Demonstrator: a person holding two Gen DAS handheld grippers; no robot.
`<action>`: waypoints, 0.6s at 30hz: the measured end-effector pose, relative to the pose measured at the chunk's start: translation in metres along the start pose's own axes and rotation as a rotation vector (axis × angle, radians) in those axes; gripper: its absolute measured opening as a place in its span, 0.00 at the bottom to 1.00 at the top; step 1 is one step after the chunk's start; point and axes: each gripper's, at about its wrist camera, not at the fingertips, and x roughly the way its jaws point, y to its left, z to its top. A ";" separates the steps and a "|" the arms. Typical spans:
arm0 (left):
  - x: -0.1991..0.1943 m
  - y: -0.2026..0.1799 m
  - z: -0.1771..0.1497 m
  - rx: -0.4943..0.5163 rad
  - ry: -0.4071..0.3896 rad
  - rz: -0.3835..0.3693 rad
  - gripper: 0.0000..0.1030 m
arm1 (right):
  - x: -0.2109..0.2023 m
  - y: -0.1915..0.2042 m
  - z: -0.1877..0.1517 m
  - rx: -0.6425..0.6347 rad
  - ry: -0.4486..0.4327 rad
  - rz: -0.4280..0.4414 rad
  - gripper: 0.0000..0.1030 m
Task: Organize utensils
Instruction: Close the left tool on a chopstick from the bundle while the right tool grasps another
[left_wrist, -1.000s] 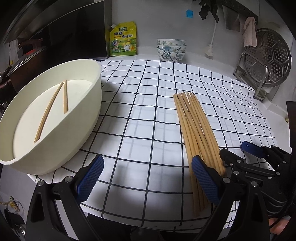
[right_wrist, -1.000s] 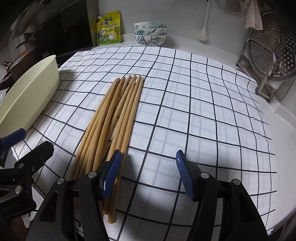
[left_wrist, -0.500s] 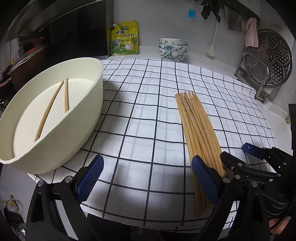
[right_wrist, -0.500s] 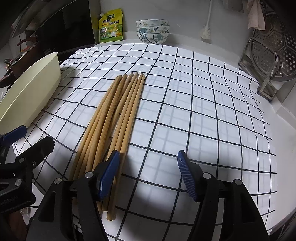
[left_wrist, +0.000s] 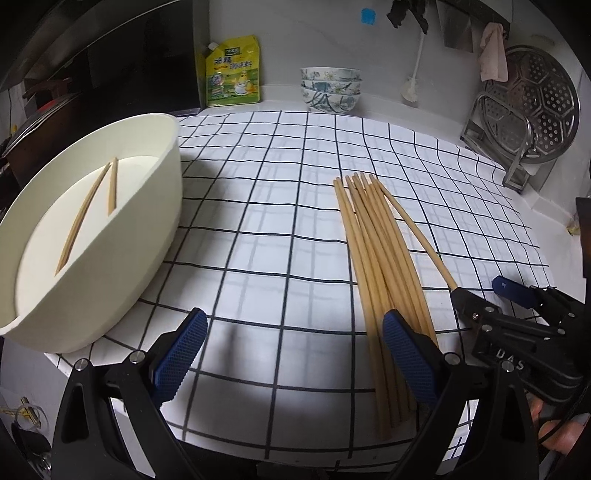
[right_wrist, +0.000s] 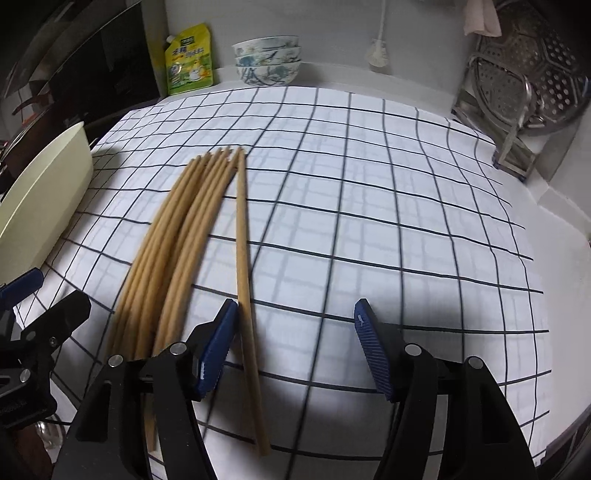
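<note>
My right gripper (right_wrist: 295, 350) stands spread, one chopstick (right_wrist: 242, 236) lying loose between its pads beside the bundle (right_wrist: 177, 236). My left gripper (left_wrist: 291, 354) gapes empty near the tub (left_wrist: 147, 236).

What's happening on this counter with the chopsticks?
A person with a gripper in each hand is sorting chopsticks into a cream tub, where two chopsticks already lie. The right gripper is open, and one chopstick lies splayed out from the bundle on the checked cloth, passing between its fingers without being clamped. The left gripper is open and holds nothing, beside the bundle's near end.
</note>
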 end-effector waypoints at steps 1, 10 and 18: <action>0.003 -0.002 0.000 0.005 0.006 -0.001 0.91 | 0.000 -0.003 0.000 0.005 0.000 -0.002 0.60; 0.019 -0.006 -0.004 0.029 0.042 0.031 0.92 | -0.004 -0.008 0.000 0.012 -0.015 0.028 0.61; 0.020 -0.008 -0.005 0.042 0.036 0.052 0.95 | -0.003 -0.006 0.000 0.001 -0.014 0.027 0.61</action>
